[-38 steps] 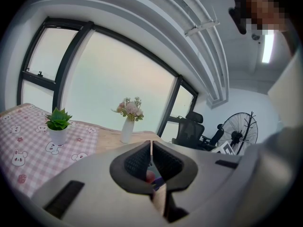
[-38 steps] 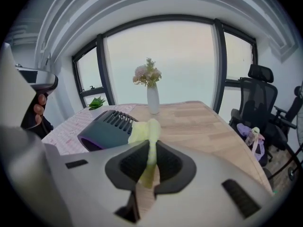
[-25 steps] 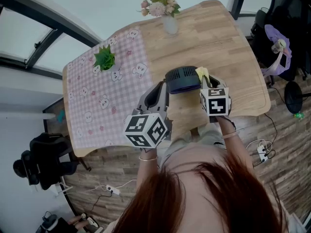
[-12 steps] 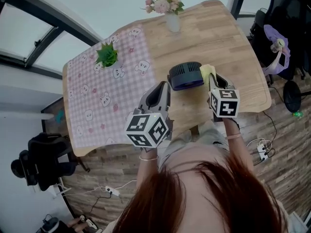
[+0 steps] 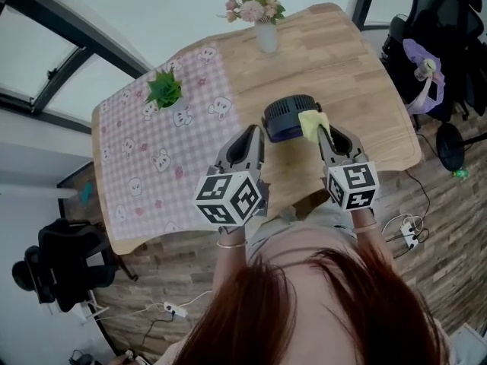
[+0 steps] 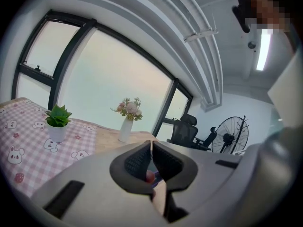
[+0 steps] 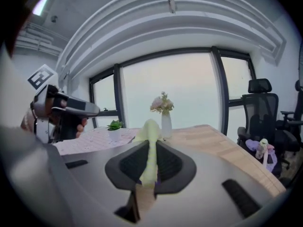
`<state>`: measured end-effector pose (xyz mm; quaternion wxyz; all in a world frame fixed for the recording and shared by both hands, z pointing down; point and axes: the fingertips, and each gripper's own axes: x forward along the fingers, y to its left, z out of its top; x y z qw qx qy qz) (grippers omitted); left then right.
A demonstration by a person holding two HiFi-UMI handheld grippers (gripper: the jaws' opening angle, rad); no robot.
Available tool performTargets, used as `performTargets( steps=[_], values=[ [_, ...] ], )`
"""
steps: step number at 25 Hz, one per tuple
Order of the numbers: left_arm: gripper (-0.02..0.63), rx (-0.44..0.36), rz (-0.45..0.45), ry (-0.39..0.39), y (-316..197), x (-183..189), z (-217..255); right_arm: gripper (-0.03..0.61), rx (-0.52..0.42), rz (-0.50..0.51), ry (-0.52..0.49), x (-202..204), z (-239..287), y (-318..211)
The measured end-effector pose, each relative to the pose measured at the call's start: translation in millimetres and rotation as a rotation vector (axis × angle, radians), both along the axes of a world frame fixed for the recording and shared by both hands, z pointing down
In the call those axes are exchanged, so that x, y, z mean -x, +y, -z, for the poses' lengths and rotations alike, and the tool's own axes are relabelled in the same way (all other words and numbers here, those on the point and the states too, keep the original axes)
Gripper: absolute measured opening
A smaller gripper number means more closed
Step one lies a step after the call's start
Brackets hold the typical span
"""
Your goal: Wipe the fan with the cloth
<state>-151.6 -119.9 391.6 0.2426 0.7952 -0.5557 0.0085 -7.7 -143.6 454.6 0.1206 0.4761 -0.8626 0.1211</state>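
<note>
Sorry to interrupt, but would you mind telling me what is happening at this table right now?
A person is cleaning a small dark fan on the wooden table with two handheld grippers. The right gripper is shut on a pale yellow cloth, which sits against the fan's right edge. The left gripper is shut and empty, just left of the fan.

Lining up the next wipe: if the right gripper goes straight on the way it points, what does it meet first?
Probably the fan: the right gripper, shut on the cloth, points at its right edge, cloth leading. Whether they already touch I cannot tell.
</note>
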Motion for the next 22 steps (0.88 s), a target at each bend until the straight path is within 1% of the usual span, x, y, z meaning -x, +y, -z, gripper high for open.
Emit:
performTargets(
  steps=[3,5,8,10,15,22],
  values=[
    [0.017,-0.01,-0.009,0.003,-7,-3,2,0.037,-0.034,0.076,0.073,15,-3,13],
    [0.017,-0.021,-0.022,-0.008,-10,-9,5,0.037,-0.026,0.119,0.124,21,-14,21],
    [0.017,-0.029,-0.025,-0.006,-14,-12,6,0.037,0.059,0.197,0.189,35,-43,32],
    [0.017,-0.034,-0.023,-0.004,-15,-13,8,0.037,0.116,0.222,0.21,42,-60,34],
    [0.017,-0.04,-0.035,-0.024,-11,-15,10,0.037,0.185,0.212,0.18,59,-81,24],
    [0.017,-0.047,-0.073,-0.08,-7,-11,10,0.037,0.202,0.181,0.128,82,-88,10]
  ],
)
